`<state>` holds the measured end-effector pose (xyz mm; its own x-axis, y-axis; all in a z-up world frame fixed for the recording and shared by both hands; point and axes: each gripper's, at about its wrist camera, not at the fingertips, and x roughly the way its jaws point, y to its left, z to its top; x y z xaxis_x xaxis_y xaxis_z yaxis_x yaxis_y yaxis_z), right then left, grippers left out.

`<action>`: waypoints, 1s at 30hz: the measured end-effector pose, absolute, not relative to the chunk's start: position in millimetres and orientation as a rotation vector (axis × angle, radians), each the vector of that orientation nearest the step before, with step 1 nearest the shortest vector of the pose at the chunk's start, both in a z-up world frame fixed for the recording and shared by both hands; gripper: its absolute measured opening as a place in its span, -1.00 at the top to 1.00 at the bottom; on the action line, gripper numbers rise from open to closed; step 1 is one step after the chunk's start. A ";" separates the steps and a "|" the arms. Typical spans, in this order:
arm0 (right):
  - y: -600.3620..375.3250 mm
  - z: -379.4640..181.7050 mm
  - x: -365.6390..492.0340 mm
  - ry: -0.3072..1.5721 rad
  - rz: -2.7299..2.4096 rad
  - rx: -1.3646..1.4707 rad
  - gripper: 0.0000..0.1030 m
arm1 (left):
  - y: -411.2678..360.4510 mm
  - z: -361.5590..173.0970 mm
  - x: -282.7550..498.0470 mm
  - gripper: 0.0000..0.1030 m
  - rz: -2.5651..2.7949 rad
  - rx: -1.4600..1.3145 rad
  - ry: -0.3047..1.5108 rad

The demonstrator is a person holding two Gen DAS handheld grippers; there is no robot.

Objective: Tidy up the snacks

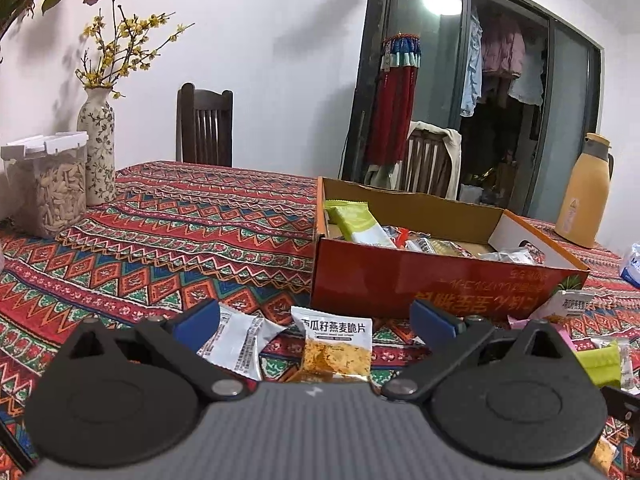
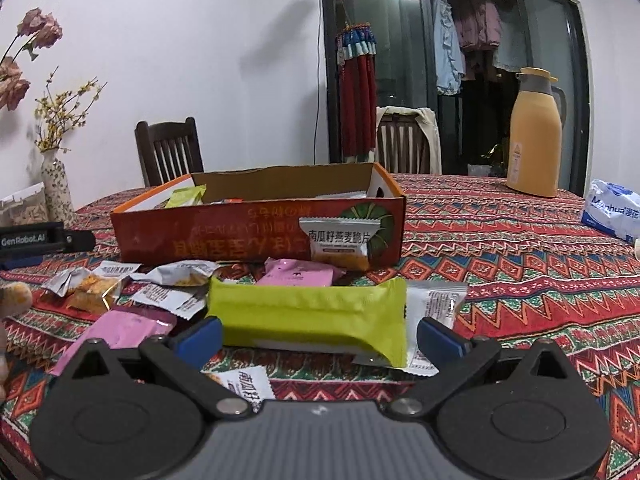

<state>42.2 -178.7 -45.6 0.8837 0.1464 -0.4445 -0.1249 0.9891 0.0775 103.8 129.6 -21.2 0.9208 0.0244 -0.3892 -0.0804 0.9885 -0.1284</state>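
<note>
An open orange cardboard box (image 1: pixel 420 280) (image 2: pixel 248 232) holds several snack packets on the patterned tablecloth. In the left wrist view my left gripper (image 1: pixel 316 326) is open, low over the cloth, with a white-and-orange oat crisp packet (image 1: pixel 336 344) between its blue fingertips and a silver packet (image 1: pixel 236 340) by the left one. In the right wrist view my right gripper (image 2: pixel 320 338) is open around a long lime-green bar (image 2: pixel 308 316). Pink packets (image 2: pixel 296 274), silver packets (image 2: pixel 176 272) and a crisp packet (image 2: pixel 340 246) leaning on the box lie in front of the box.
A floral vase (image 1: pixel 98 148) and a clear jar of seeds (image 1: pixel 52 188) stand at the far left. A yellow thermos (image 2: pixel 536 136) and a tissue pack (image 2: pixel 612 208) sit at the right. Two wooden chairs (image 1: pixel 204 128) stand behind the table. The other gripper's body (image 2: pixel 36 240) shows at the left.
</note>
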 end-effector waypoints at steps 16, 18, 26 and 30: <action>-201.2 -40.4 50.6 0.486 0.102 0.113 -1.00 | 134.9 -22.5 106.3 -1.00 0.051 -0.181 0.414; -203.8 -41.0 50.9 0.488 0.098 0.118 -1.00 | 134.9 -23.0 106.3 -1.00 0.052 -0.183 0.416; -205.6 -43.1 54.5 0.499 0.094 0.103 -0.94 | 136.2 -23.4 107.0 -1.00 0.059 -0.196 0.421; -201.1 -44.5 58.2 0.504 0.105 0.085 -0.94 | 137.4 -23.6 107.3 -1.00 0.057 -0.201 0.423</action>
